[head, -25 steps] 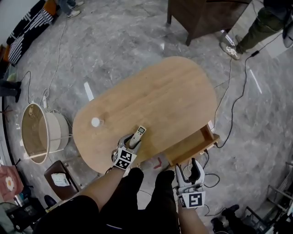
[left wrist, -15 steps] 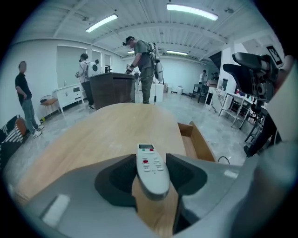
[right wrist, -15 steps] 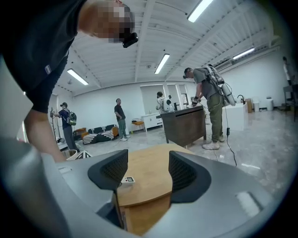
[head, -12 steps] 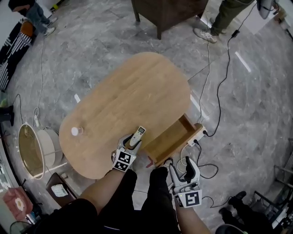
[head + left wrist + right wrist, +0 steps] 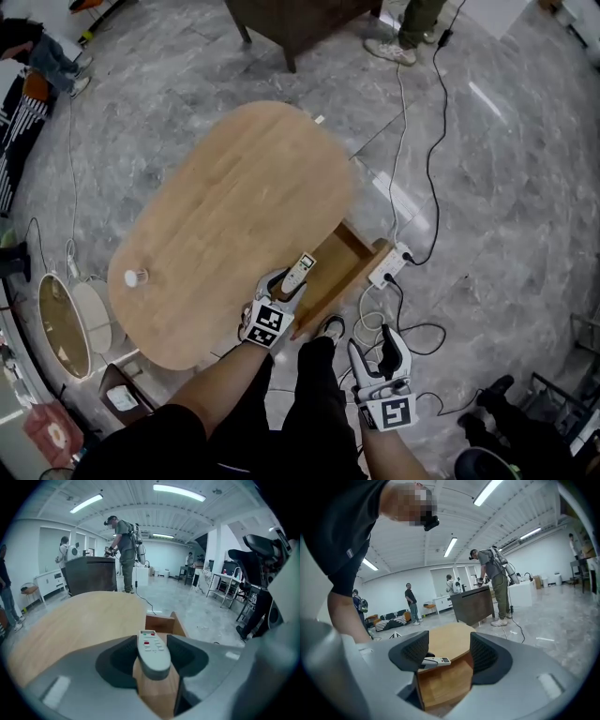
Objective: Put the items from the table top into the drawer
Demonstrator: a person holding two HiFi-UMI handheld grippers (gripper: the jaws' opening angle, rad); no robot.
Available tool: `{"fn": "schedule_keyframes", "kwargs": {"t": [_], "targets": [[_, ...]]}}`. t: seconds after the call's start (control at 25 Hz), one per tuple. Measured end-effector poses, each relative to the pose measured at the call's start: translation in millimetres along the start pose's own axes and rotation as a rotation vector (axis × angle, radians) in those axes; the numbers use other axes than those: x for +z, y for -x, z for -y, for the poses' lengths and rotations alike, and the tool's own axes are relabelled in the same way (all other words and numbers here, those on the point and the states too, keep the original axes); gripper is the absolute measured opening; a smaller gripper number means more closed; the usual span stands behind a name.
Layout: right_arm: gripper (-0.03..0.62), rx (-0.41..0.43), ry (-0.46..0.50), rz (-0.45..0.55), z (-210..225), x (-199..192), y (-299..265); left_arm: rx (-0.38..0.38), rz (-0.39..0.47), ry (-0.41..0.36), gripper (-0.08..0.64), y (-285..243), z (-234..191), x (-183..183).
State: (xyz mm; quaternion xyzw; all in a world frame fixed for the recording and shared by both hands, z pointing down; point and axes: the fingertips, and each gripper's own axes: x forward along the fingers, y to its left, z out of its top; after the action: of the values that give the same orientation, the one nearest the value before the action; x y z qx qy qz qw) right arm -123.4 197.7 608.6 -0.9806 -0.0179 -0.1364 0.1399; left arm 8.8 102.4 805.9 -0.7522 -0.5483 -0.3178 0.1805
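Observation:
A white remote (image 5: 302, 270) with red buttons is held in my left gripper (image 5: 289, 284), which is shut on it. It hangs at the table's edge, over the near end of the open wooden drawer (image 5: 349, 255). In the left gripper view the remote (image 5: 152, 651) lies between the pads, with the drawer (image 5: 161, 623) beyond it. My right gripper (image 5: 372, 345) is open and empty, low beside the person's legs and short of the drawer. Its own view shows the drawer's side (image 5: 445, 681) and the remote (image 5: 436, 661) past the right gripper (image 5: 449, 651). A small white object (image 5: 136, 277) sits at the table's far left.
The oval wooden table (image 5: 234, 206) stands on grey marble floor. A power strip and cables (image 5: 392, 264) lie just right of the drawer. A round basket (image 5: 64, 323) stands left of the table and a dark cabinet (image 5: 300, 19) beyond it. Other people stand farther off.
My left gripper has carried the remote rightward from above the table top to the open drawer's edge. The right gripper has shifted along with the body and stays open.

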Motion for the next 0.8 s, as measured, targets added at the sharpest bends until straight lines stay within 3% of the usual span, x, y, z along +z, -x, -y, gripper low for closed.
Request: {"fn": "schedule_keyframes", "kwargs": {"t": [0.8], "targets": [[0.284,-0.045,-0.029,-0.025,51,-28,36,-0.027,-0.029,-0.023,0.203,-59,30,-4]]}}
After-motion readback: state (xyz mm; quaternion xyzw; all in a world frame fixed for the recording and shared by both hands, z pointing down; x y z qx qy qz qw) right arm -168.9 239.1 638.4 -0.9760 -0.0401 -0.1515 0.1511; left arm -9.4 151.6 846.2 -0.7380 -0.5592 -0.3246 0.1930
